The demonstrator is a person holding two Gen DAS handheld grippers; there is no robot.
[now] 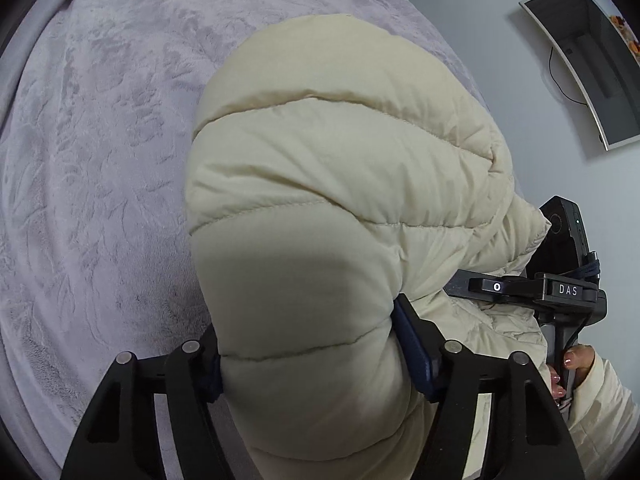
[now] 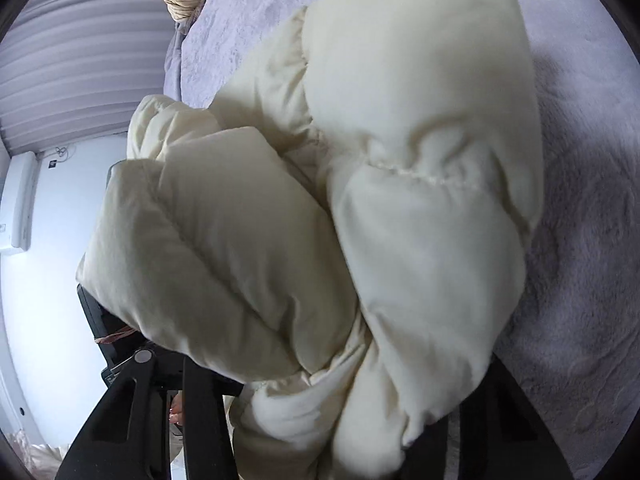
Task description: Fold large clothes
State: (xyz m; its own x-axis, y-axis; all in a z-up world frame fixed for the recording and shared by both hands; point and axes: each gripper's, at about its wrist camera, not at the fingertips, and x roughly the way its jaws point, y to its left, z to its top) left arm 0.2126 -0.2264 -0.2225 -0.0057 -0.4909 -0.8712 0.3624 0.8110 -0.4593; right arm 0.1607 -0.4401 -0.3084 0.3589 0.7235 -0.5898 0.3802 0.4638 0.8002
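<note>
Jaws of both grippers [image 1: 316, 354] [image 2: 340, 420] apparently clamp puffer jacket [image 1: 340, 184].

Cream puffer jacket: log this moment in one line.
cream quilted puffer jacket | left gripper clamps it | right gripper around it | over lilac plush bedspread

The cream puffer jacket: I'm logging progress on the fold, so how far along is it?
Done: the cream puffer jacket is on the lilac bedspread and bunched up. In hand: the left hand-held gripper squeezes a quilted roll, and the jacket fills the right hand-held gripper, though its pads are hidden. Left: no flat, squared fold shows yet; the bulk is lumpy and unaligned, so most of the folding seems ahead.
</note>
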